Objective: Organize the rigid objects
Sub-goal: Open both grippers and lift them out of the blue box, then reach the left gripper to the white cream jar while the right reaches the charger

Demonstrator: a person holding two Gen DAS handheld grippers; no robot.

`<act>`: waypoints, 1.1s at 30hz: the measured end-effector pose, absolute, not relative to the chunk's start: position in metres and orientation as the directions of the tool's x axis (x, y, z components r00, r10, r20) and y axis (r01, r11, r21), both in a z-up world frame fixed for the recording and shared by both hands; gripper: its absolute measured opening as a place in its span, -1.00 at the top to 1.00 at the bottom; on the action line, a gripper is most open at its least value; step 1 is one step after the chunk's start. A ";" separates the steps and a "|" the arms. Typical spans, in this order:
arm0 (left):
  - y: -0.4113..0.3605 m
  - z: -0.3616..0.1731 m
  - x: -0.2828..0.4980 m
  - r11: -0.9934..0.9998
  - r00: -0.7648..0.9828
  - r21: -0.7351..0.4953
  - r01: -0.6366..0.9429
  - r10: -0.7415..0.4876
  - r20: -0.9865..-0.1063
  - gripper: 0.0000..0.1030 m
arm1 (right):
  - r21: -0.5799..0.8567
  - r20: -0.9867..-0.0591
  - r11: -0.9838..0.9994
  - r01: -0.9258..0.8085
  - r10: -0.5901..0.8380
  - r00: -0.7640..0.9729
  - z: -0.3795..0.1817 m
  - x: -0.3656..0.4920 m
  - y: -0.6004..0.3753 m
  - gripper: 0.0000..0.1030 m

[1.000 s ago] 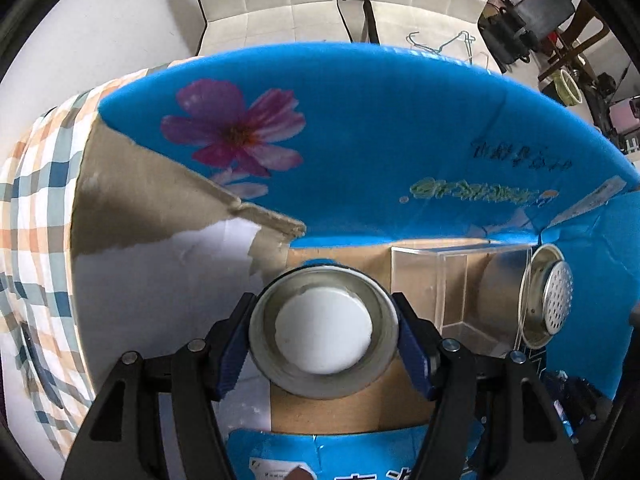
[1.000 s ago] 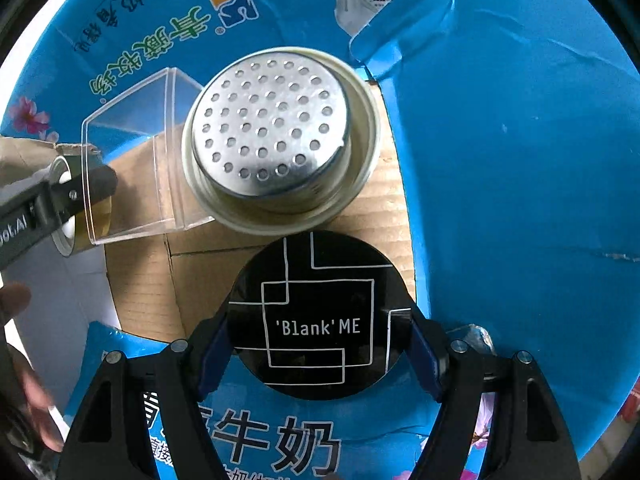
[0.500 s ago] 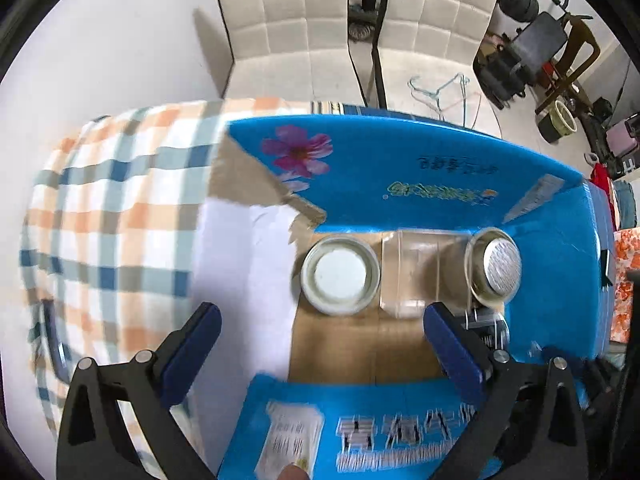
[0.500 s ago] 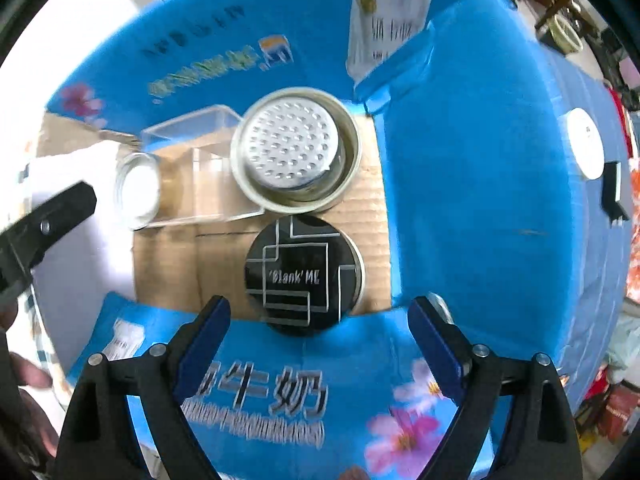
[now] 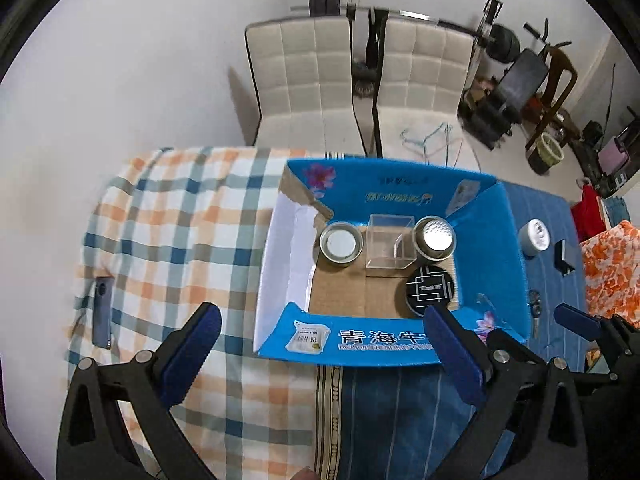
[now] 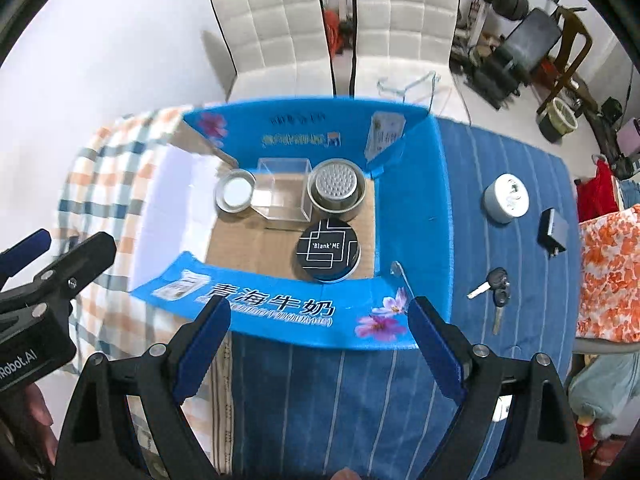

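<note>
An open blue cardboard box (image 5: 492,240) (image 6: 408,200) stands on the table. Inside it stand a round tin with a white lid (image 5: 342,244) (image 6: 235,196), a clear plastic cube (image 5: 389,242) (image 6: 285,192), a perforated metal tin (image 5: 434,238) (image 6: 336,190) and a black "Blank ME" tin (image 5: 430,290) (image 6: 326,250). My left gripper (image 5: 320,356) is open and empty, raised in front of the box. My right gripper (image 6: 318,344) is open and empty, also raised before the box front.
On the blue striped cloth right of the box lie a white round tin (image 6: 507,198), a black adapter (image 6: 553,232) and keys (image 6: 496,288). A phone (image 5: 103,312) lies on the plaid cloth at left. Two white chairs (image 5: 360,80) stand behind the table.
Both grippers let go of their tins inside the box, opened wide and pulled back up and away. The white-lid tin and the black tin now stand in the box.
</note>
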State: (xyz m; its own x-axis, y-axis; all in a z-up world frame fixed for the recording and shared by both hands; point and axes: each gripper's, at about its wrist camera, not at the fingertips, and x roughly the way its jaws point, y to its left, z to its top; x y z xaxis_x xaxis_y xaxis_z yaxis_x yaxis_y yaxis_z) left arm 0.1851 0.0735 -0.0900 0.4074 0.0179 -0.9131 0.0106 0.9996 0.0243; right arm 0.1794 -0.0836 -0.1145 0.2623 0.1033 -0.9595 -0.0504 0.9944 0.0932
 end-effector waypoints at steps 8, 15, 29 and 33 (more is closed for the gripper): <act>0.069 -0.043 0.150 1.000 0.490 0.007 0.007 0.003 -0.872 -1.00 | 0.100 -0.921 0.994 -0.044 0.109 0.374 -0.043 0.139 -0.092 -0.79; 0.061 -0.027 0.132 1.000 0.512 0.014 0.018 0.003 -0.859 -1.00 | 0.122 -0.900 0.992 -0.043 0.129 0.415 -0.012 0.111 -0.101 -0.79; -0.051 -0.067 0.156 0.985 0.453 -0.046 0.167 -0.118 -0.884 -1.00 | 0.155 -0.946 0.966 0.207 0.085 0.314 -0.059 0.085 -0.222 -0.79; -0.112 -0.089 0.186 0.970 0.416 -0.072 0.232 -0.166 -0.894 -1.00 | 0.163 -0.962 0.919 0.359 0.068 0.263 -0.085 0.086 -0.302 -0.79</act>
State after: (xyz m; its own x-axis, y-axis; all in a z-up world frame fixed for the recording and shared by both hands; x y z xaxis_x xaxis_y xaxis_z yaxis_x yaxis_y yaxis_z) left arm 0.1864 -0.1121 -0.0888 0.4162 -0.1664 -0.8939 0.2321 0.9700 -0.0725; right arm 0.0855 -0.3017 -0.0849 0.2634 0.0679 -0.9623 0.3587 0.9191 0.1631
